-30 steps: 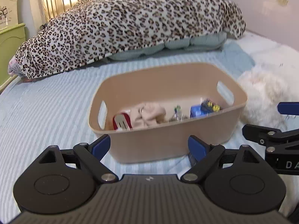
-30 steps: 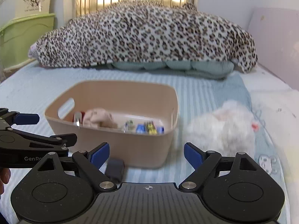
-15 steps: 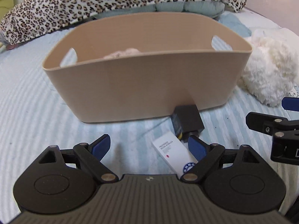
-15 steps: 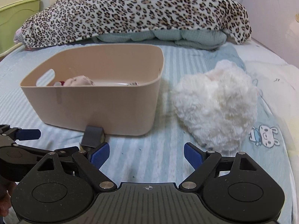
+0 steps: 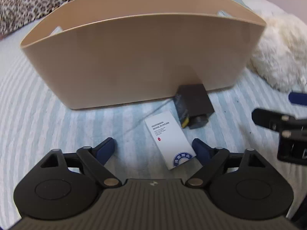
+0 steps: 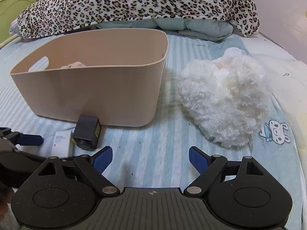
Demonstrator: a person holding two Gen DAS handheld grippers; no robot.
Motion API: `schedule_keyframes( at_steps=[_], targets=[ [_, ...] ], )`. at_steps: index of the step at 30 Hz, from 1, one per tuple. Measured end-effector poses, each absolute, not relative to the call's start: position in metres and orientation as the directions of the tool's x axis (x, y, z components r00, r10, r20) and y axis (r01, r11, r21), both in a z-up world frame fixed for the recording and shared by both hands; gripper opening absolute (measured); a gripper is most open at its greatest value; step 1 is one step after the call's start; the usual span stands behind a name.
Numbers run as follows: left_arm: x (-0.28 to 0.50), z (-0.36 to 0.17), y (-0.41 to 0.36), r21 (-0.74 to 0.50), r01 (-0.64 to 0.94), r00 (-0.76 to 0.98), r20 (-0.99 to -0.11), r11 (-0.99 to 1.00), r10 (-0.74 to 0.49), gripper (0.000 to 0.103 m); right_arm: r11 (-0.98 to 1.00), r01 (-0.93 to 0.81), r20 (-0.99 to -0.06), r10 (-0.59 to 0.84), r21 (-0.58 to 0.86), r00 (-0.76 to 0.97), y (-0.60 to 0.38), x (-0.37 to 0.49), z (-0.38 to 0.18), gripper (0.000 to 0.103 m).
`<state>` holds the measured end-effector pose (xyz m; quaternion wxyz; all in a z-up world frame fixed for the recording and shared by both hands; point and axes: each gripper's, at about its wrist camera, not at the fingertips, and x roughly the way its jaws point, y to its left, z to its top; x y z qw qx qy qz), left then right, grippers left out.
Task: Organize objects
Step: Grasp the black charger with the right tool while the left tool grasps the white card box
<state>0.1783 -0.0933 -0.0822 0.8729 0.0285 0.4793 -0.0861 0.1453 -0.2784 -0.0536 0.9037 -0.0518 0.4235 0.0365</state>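
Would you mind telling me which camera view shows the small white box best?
The left wrist view: the white box lies whole and close, its print readable. The right wrist view shows it small at the left edge, partly hidden behind the left hand-held gripper.

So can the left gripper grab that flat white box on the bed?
Probably yes. The left gripper is open, and the flat white box lies between its fingers with nothing on top; the dark box sits just beyond.
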Motion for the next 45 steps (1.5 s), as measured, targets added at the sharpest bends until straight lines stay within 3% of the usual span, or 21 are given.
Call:
schedule_keyframes(
  at_steps=[4,6,8,25,28,31,33,34,45],
  targets=[
    [0.179,-0.079,-0.082,-0.052,0.181,0.525,-0.839,0.982,-0.141,0.066,0.992,-0.111,-0.778,0.022,-0.061,0.628,-0.276,0.147,-0.057,0.088],
    [0.178,-0.077,-0.078,-0.056,0.186,0.528,-0.836,0.981,-0.148,0.046,0.991,-0.115,-0.782,0.014,-0.074,0.623,-0.273,0.147,-0.060,0.088],
    [0.179,-0.074,-0.073,-0.052,0.191,0.531,-0.834,0.980,-0.148,0.032,0.989,-0.119,-0.784,0.009,-0.083,0.621,-0.271,0.148,-0.061,0.088],
    [0.196,-0.074,-0.026,-0.035,0.105,0.570,-0.817,0.994,-0.089,0.032,0.979,-0.204,-0.786,0.130,0.005,0.605,-0.221,0.171,-0.074,0.087],
    [0.197,-0.073,-0.030,-0.021,0.124,0.575,-0.814,0.992,-0.088,0.032,0.978,-0.206,-0.792,0.153,0.034,0.591,-0.215,0.180,-0.079,0.079],
    [0.194,-0.073,-0.033,-0.026,0.136,0.578,-0.810,0.990,-0.101,0.032,0.978,-0.198,-0.810,0.162,0.058,0.563,-0.210,0.190,-0.087,0.059],
    [0.193,-0.073,-0.031,-0.021,0.151,0.585,-0.804,0.988,-0.106,0.032,0.976,-0.202,-0.812,0.181,0.079,0.555,-0.208,0.191,-0.090,0.034],
    [0.190,-0.072,-0.032,-0.010,0.158,0.591,-0.800,0.987,-0.102,0.032,0.975,-0.205,-0.809,0.184,0.081,0.558,-0.207,0.190,-0.090,0.031],
    [0.156,-0.036,-0.030,-0.030,0.215,0.625,-0.764,0.976,-0.161,0.032,0.970,-0.230,-0.793,0.202,0.080,0.575,-0.220,0.156,-0.061,0.029]
  ],
)
